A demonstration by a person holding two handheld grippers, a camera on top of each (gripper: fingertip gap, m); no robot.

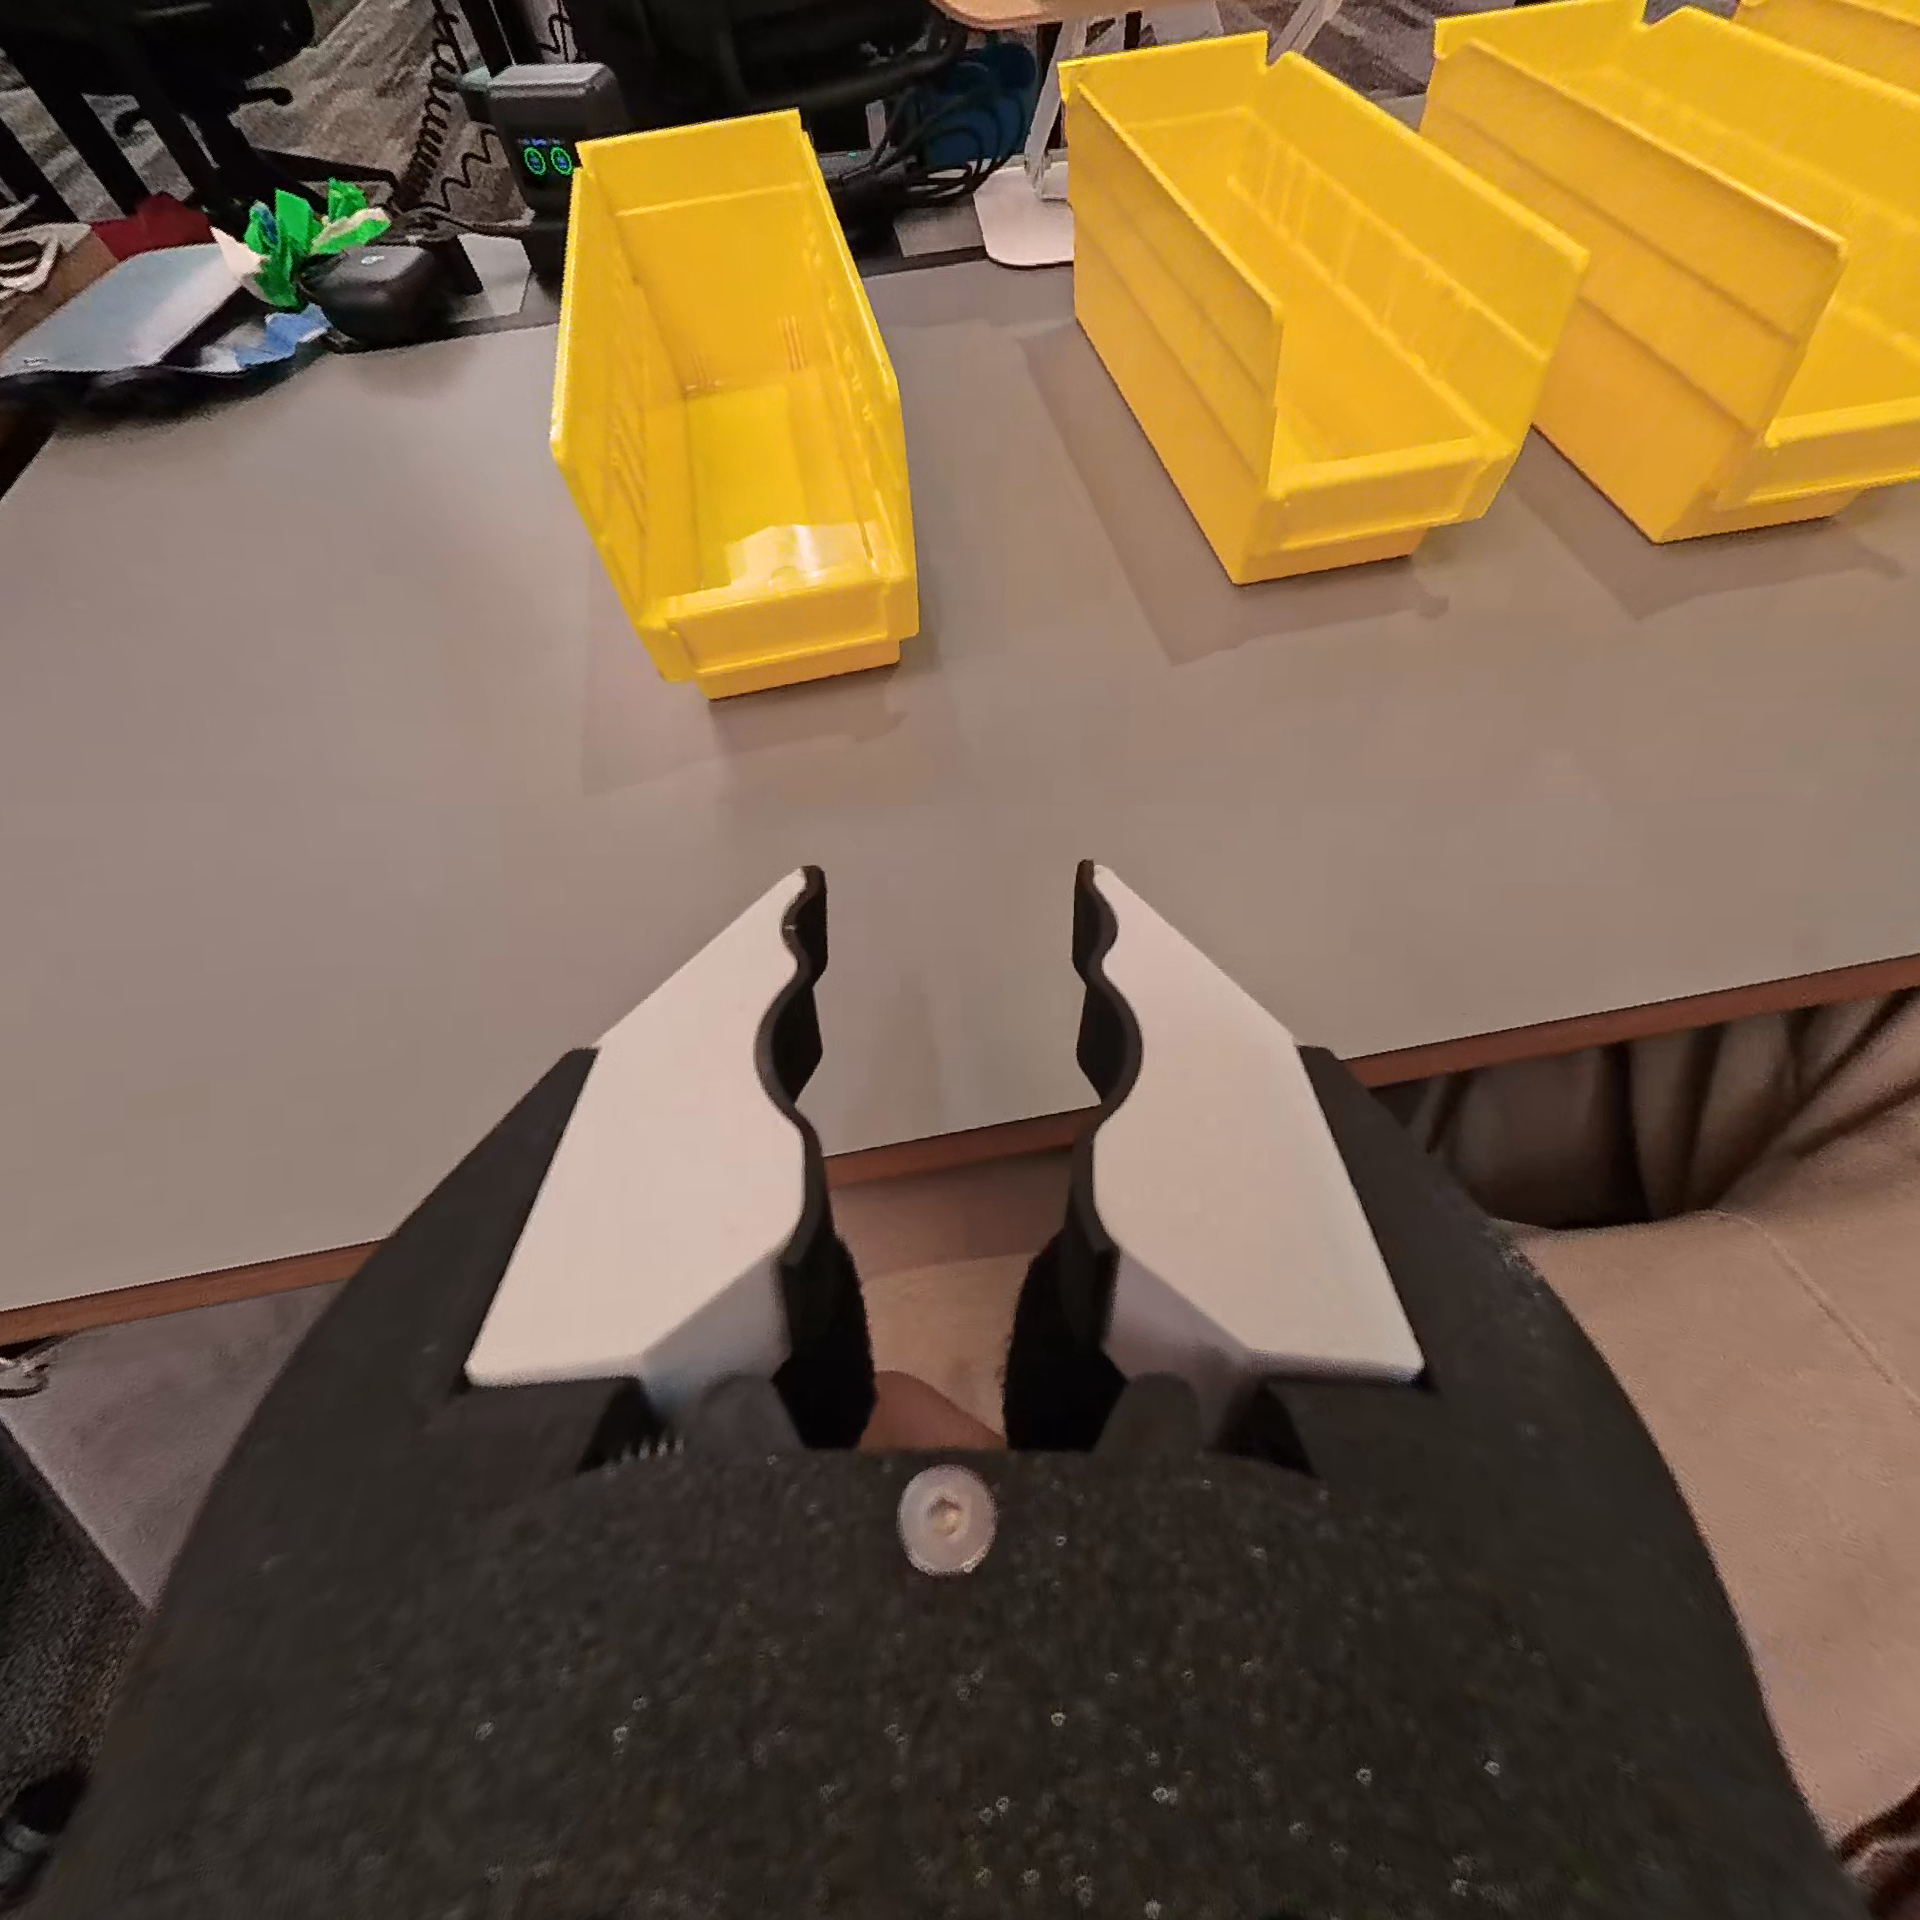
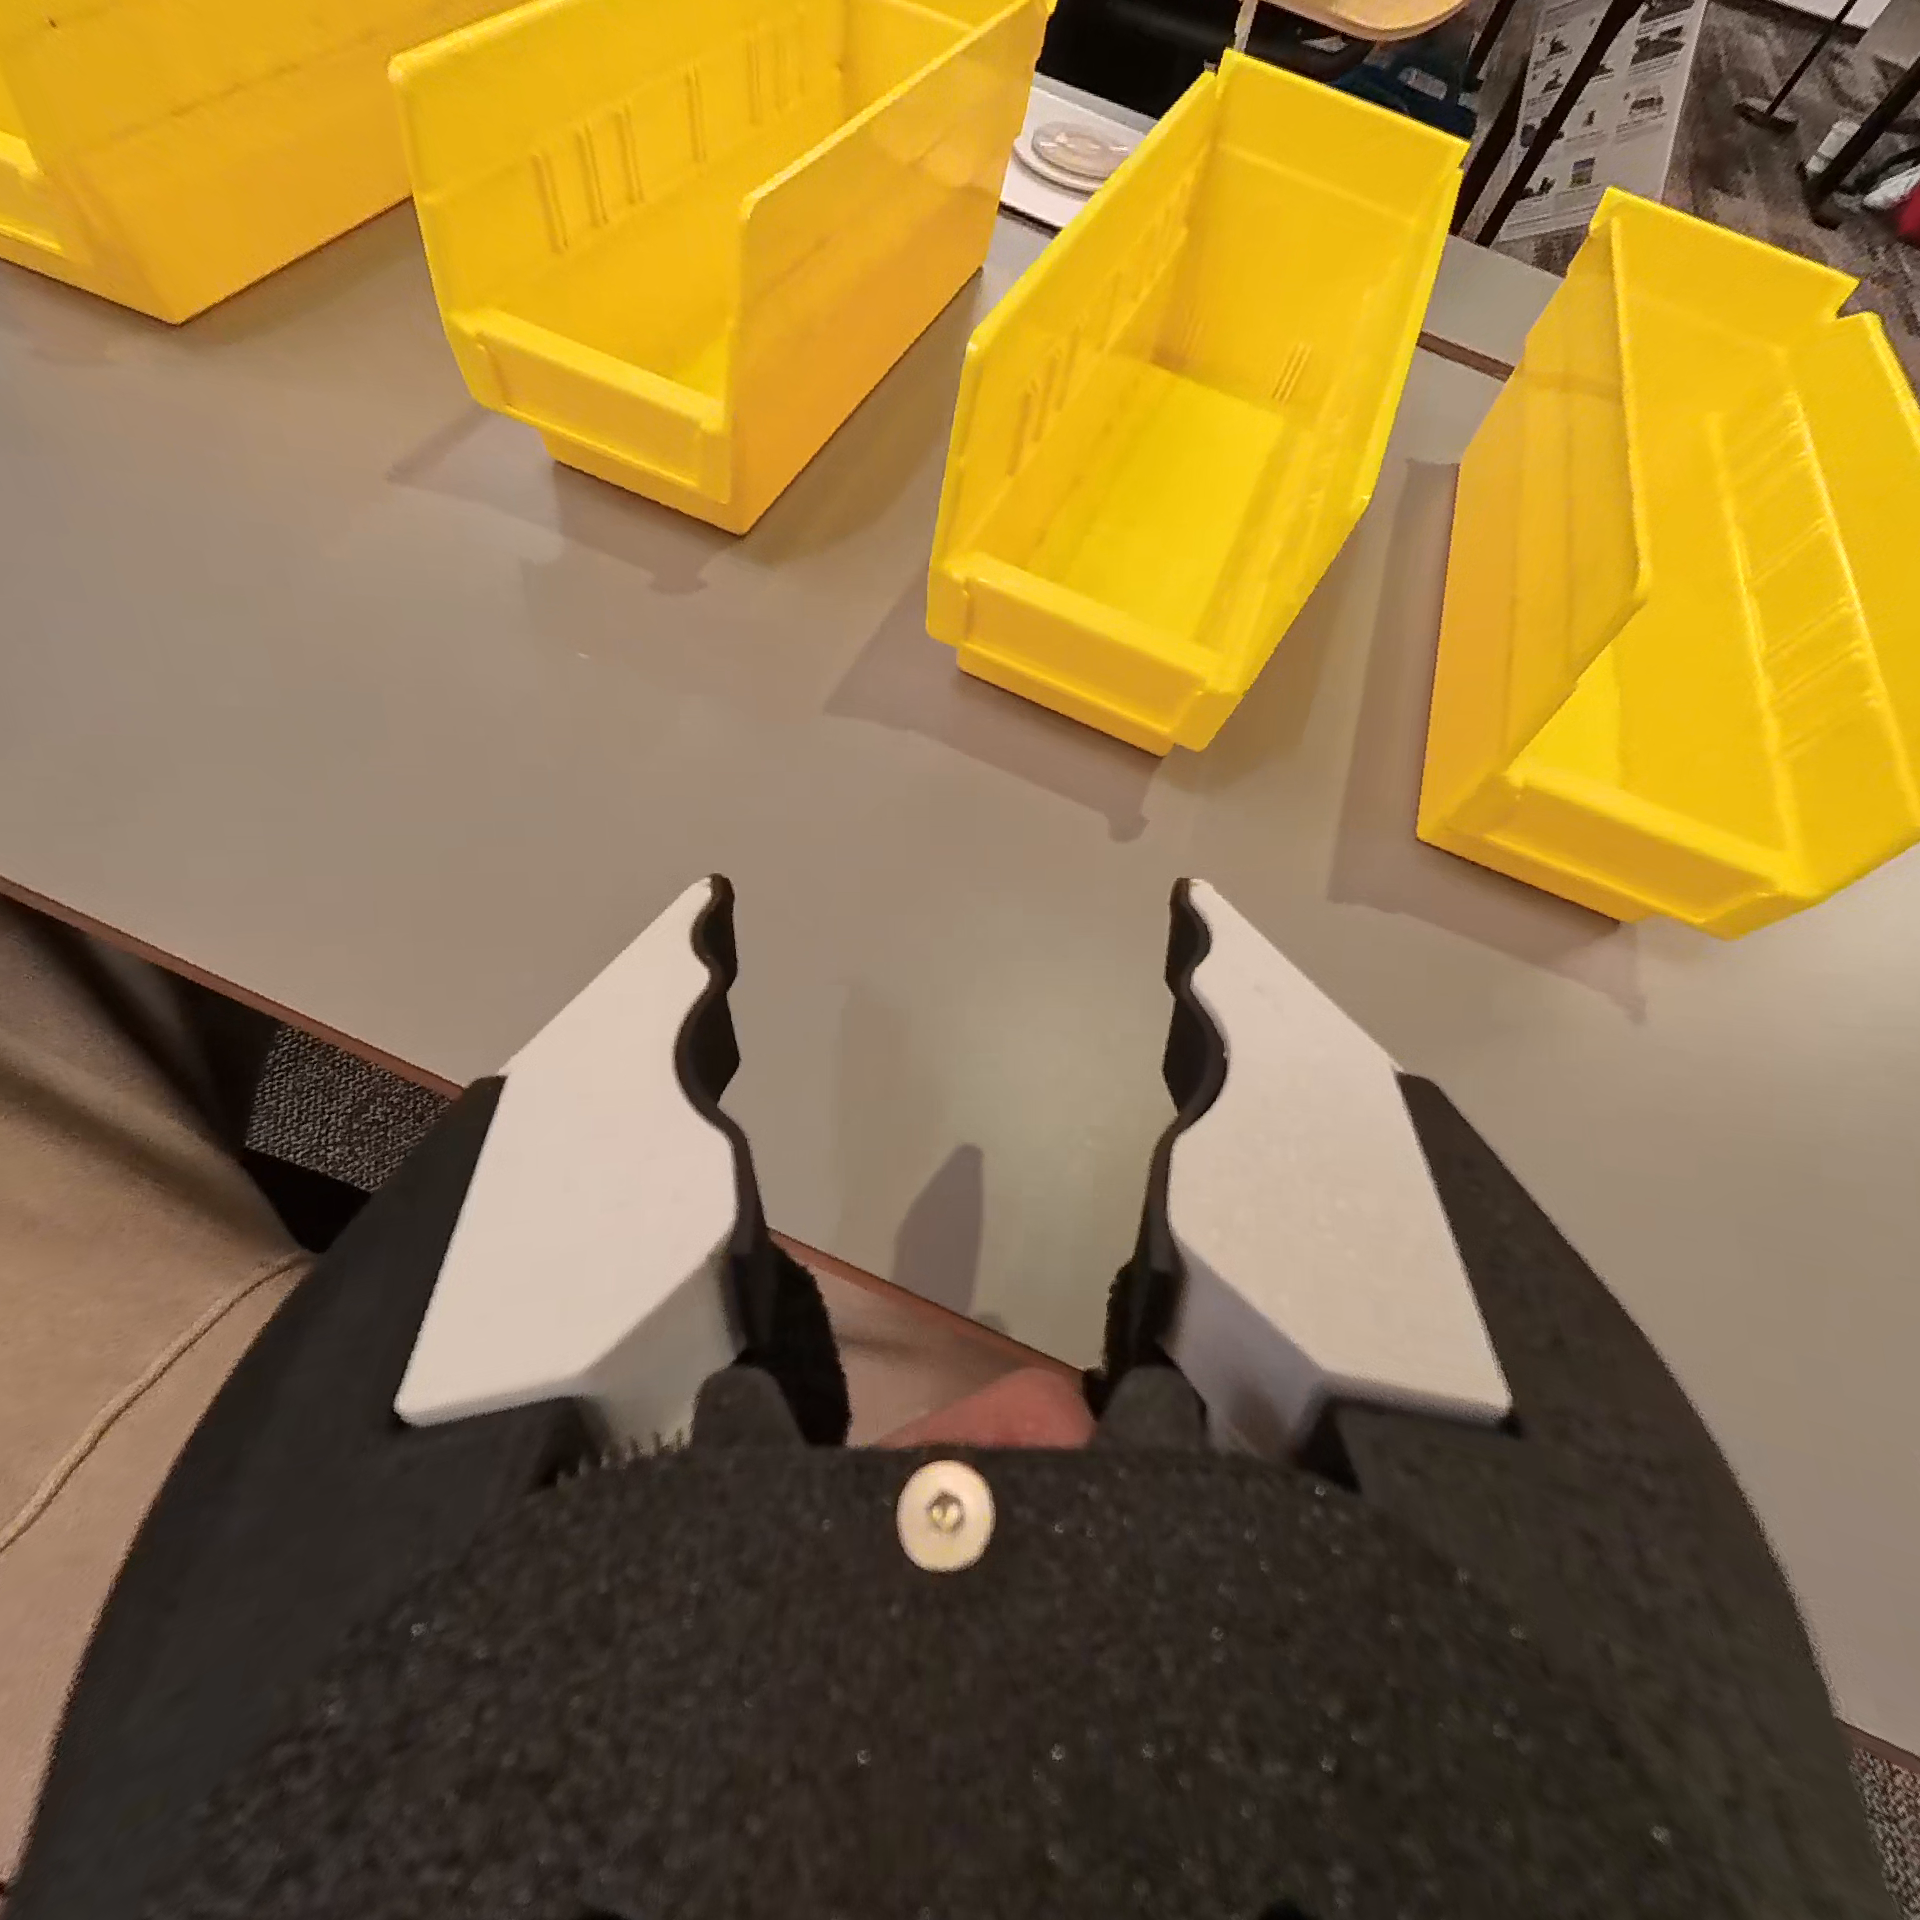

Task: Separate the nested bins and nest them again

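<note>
Yellow plastic bins stand in a row on the flat grey table [image 1: 312, 831], all upright with their low front lips toward us. In our left wrist view we see a narrow yellow bin [image 1: 727, 416] standing alone at the left, then a wider yellow bin [image 1: 1278, 301], and at the far right a still larger yellow bin [image 1: 1704, 281] cut off by the picture's edge. In our right wrist view we count a wide open-fronted yellow bin [image 2: 686, 249], a narrow bin [image 2: 1164, 447] to its right, and at the right edge a yellow pair [image 2: 1683, 582] that looks nested, one shell sitting inside another.

Our left gripper [image 1: 951, 883] hangs over the near table edge, its jaws apart and holding nothing. Our right gripper [image 2: 951, 899] is likewise spread wide and empty, well short of the bins. Bare tabletop lies between both grippers and the row. Behind the left bin sit green crumpled tape [image 1: 301, 234], a dark pouch [image 1: 374, 291] and cables.
</note>
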